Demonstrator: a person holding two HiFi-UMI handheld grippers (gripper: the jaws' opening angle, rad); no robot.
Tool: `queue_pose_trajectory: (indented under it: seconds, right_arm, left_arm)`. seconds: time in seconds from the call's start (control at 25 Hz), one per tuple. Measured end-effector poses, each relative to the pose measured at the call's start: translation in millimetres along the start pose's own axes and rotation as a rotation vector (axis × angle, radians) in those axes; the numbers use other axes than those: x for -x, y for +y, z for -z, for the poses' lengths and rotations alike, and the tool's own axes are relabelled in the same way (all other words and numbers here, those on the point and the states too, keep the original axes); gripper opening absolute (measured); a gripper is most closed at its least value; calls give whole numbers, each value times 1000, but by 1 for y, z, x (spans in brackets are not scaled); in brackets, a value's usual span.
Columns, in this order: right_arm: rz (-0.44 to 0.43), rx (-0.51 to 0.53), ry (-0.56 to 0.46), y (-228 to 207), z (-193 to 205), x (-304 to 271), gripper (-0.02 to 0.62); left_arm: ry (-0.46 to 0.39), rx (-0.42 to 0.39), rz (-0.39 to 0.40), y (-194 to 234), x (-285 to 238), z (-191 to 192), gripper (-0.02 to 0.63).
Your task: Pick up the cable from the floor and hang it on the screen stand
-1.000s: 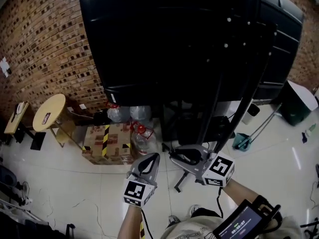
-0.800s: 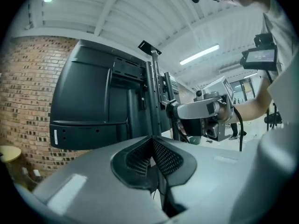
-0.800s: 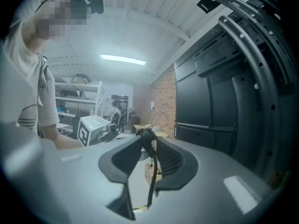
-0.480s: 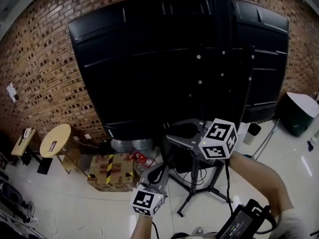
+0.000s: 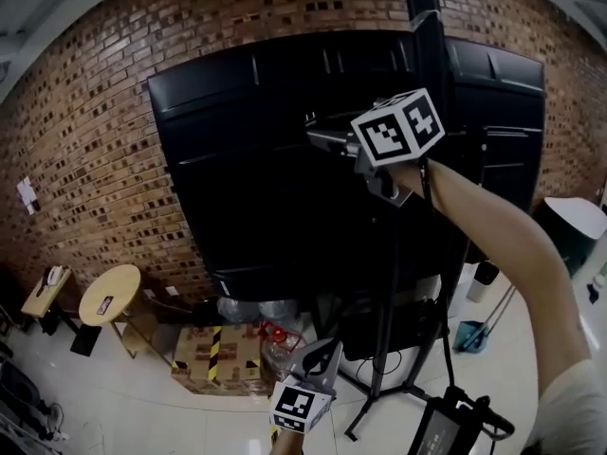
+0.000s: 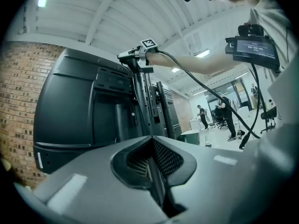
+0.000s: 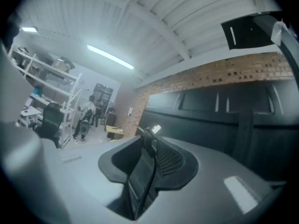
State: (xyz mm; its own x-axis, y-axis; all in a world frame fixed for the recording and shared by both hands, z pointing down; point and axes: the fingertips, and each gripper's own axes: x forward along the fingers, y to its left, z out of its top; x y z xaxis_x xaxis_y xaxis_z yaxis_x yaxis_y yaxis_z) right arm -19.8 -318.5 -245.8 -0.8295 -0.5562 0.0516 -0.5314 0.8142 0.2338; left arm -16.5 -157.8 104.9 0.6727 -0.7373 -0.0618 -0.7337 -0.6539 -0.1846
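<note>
The cable (image 7: 149,171) is being pinched in the right tool (image 5: 321,133), high near the screen stand's (image 5: 426,50) top edge; the left tool (image 5: 326,351), pressed together, is being held low over open floor (image 5: 142,408).

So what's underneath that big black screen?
A taped cardboard box, clear plastic items and the stand's legs on the floor. Whatever lies behind the box is covered.

Left tongs (image 5: 320,351): grey moulded shells, dark mesh-textured pads (image 6: 164,157), white marker cube (image 5: 302,408) printed with black squares. Right tongs (image 5: 318,129): same grey build and a second cube (image 5: 398,126); a black lead (image 5: 438,282) trails from it. Pale short sleeve (image 5: 580,408). Black device (image 5: 444,432) with a lit screen worn at the front.
</note>
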Motion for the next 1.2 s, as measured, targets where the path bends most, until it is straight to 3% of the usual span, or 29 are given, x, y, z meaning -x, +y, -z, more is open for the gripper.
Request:
queue_pose_trajectory:
  seconds: [0.2,0.36,0.48,0.56,0.68,0.88,0.96,1.08,1.2]
  right_arm:
    - [189,21,-97,-68,-86,31,103]
    - [285,-77,-134,-117,-102,58,103]
    - [262,-176,-131,-120,-94,63,103]
    - [198,-169,-148,-97,-97,55,103]
    - [213,-9,-99,-74,-104,30,103]
    - [513,433,193,-118,-97,14,103]
    - [575,571,286,-132,-86,23,103]
    - [574,629,304,-140,-65,39,101]
    - [489,664,280,-127,-48,39,101]
  left_arm:
    - [-6,12,14,2,1,4,20]
    - [9,9,54,-3,-6,17,20]
    - [15,10,78,-12,-14,24,20]
    - [19,14,94,-18,-17,25,20]
    - [24,6,124,-25,-23,28,20]
    - [12,6,130,-28,-23,27,20]
    - [18,12,127,-26,-21,32,20]
    - [31,16,123,-23,-16,35,20]
    - [43,19,134,-27,-15,36,20]
